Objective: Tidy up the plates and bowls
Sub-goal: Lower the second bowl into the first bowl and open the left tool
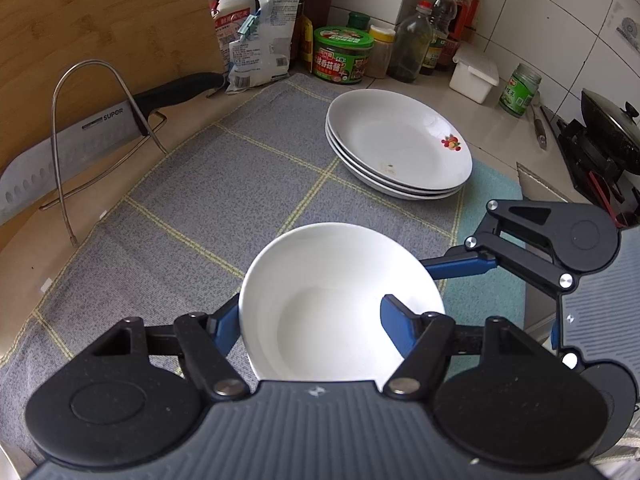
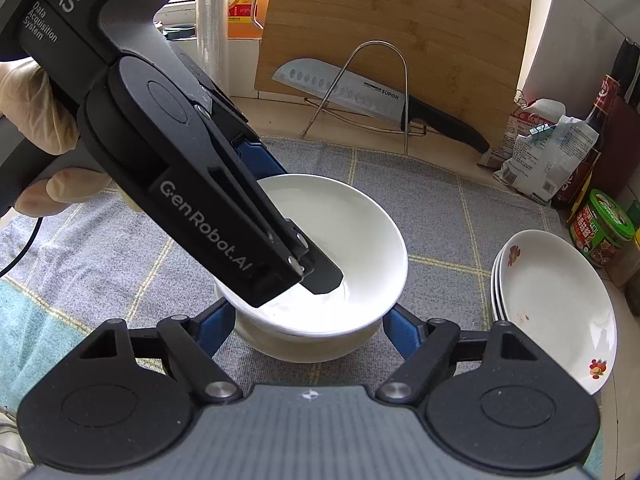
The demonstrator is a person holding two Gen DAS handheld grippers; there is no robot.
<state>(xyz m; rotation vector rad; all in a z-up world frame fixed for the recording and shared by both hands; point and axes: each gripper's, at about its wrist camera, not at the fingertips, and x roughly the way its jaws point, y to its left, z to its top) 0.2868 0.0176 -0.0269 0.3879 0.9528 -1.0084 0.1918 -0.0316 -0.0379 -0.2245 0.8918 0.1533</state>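
Two white bowls sit nested on the grey checked cloth (image 1: 240, 184). The upper bowl (image 1: 340, 300) fills the middle of the left wrist view. My left gripper (image 1: 310, 304) stands open astride its wall, with the left finger outside and the right finger (image 1: 396, 312) inside, off the wall. The right wrist view shows that inner finger (image 2: 320, 276) down in the upper bowl (image 2: 352, 232). My right gripper (image 2: 308, 312) is shut on the lower bowl (image 2: 304, 344), a blue finger at each side. Three stacked white plates (image 1: 400, 140) (image 2: 560, 304) rest to the right.
A cleaver (image 1: 80, 136) rests in a wire rack (image 1: 60, 120) against a wooden board (image 2: 400, 20) at the back left. Bags, bottles and jars (image 1: 344, 54) crowd the back corner. A wok (image 1: 608, 128) sits on the stove at the far right. A gloved hand (image 2: 36, 112) holds the left gripper.
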